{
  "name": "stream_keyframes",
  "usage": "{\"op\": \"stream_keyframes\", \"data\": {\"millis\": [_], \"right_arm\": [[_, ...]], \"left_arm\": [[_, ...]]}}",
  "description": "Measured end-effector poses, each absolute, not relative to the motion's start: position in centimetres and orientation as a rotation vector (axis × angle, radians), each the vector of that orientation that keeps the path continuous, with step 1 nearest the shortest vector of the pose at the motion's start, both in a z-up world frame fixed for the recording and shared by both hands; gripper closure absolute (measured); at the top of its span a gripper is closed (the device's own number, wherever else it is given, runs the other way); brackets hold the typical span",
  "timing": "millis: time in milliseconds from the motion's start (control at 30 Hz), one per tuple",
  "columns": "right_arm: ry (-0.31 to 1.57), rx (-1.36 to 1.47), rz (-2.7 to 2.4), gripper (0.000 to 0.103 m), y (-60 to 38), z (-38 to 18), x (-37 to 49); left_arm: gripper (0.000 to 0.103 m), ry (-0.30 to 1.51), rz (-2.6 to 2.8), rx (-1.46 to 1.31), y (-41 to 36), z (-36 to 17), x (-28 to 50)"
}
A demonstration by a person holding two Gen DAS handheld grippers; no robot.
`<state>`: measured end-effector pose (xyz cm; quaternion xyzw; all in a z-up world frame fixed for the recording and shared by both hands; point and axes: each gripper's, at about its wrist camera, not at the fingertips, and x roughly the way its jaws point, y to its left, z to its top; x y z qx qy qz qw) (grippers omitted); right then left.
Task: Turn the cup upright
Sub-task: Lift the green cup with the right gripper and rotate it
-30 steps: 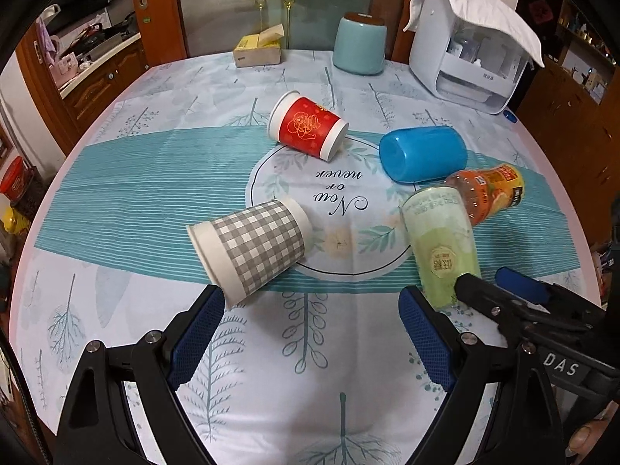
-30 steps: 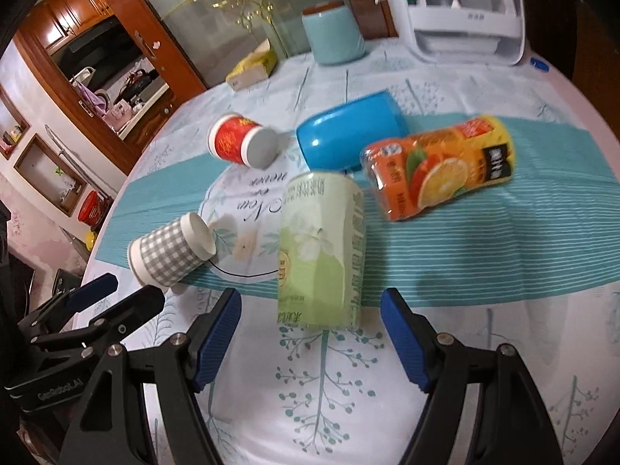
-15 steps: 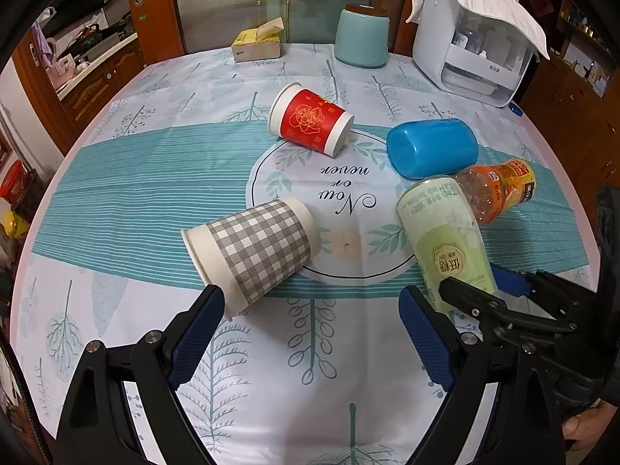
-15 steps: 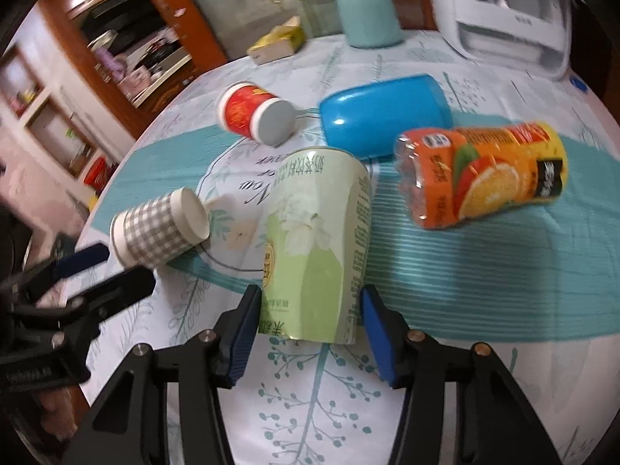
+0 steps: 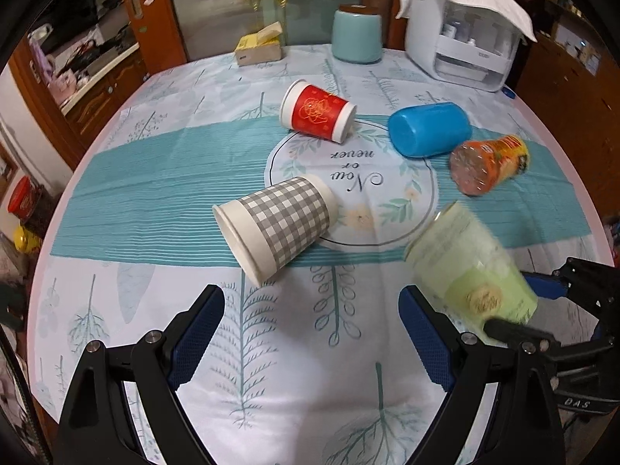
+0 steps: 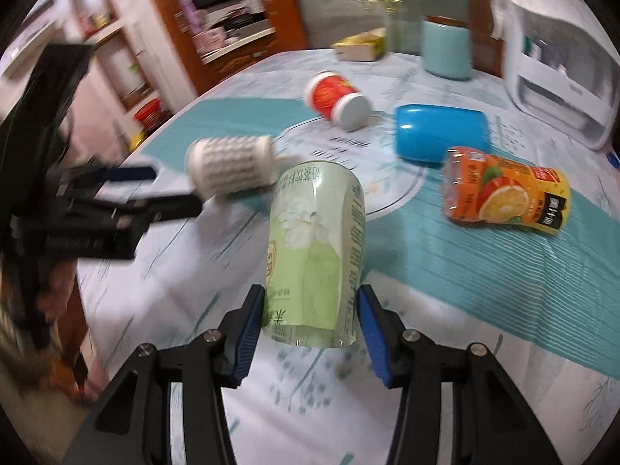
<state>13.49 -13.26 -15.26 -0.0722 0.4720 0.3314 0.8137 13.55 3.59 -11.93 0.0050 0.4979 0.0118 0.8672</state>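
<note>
Green cup point(image 6: 316, 248): pinched near its lower end between the blue pads point(image 6: 248, 335) of the right claw point(image 6: 310, 333), tilted, apparently lifted clear of the bench point(image 6: 484, 279); contact with the cloth cannot be confirmed. Seen in the left wrist view as a blurred green cup point(image 5: 471, 271) at lower right, leaning toward the bench centre.

Left claw point(image 5: 310, 333): spread wide, holding nothing, low over the cloth in front of the checked cup point(image 5: 277, 228).

Nearby, all lying on their sides: checked cup just beside the green cup; orange bottle point(image 6: 507, 192), blue cup point(image 6: 440, 133) and red cup point(image 6: 337, 97) further off.

Likely faults from here:
- Slip or rotation in the pads, caused by a thin, smooth wall gripped near one end.
- Wall collapse, caused by excess squeeze.
- Tipping on release, caused by setting down while tilted.
- Collision with the checked cup or the left claw, caused by a wide swing.
</note>
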Motion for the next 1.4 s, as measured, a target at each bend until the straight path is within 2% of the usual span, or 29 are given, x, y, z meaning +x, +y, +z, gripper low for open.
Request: {"op": "stream_keyframes", "data": {"millis": [467,633,1067,1233,1400], "right_arm": [[0.981,-0.388,0.857,0.054,-12.6,-16.3,7.4],[0.988,-0.376,0.831,0.049,-13.6,-16.4,7.8],[0.950,-0.495,0.701,0.047,-14.1,-16.3,7.5],[0.914,-0.497,0.669,0.035,-14.9,-15.6,7.6],[0.896,-0.491,0.654,0.034,-15.2,-15.2,7.6]], "left_arm": [[0.013,1.065,-0.140,0.085,1.7,-11.4,9.8],[0.013,1.064,-0.220,0.142,0.0,-11.5,9.4],[0.013,1.032,-0.319,0.299,-2.2,-11.4,9.1],[0.013,1.024,-0.354,0.310,-2.7,-11.3,9.3],[0.013,1.004,-0.401,0.354,-3.6,-11.2,9.6]]}}
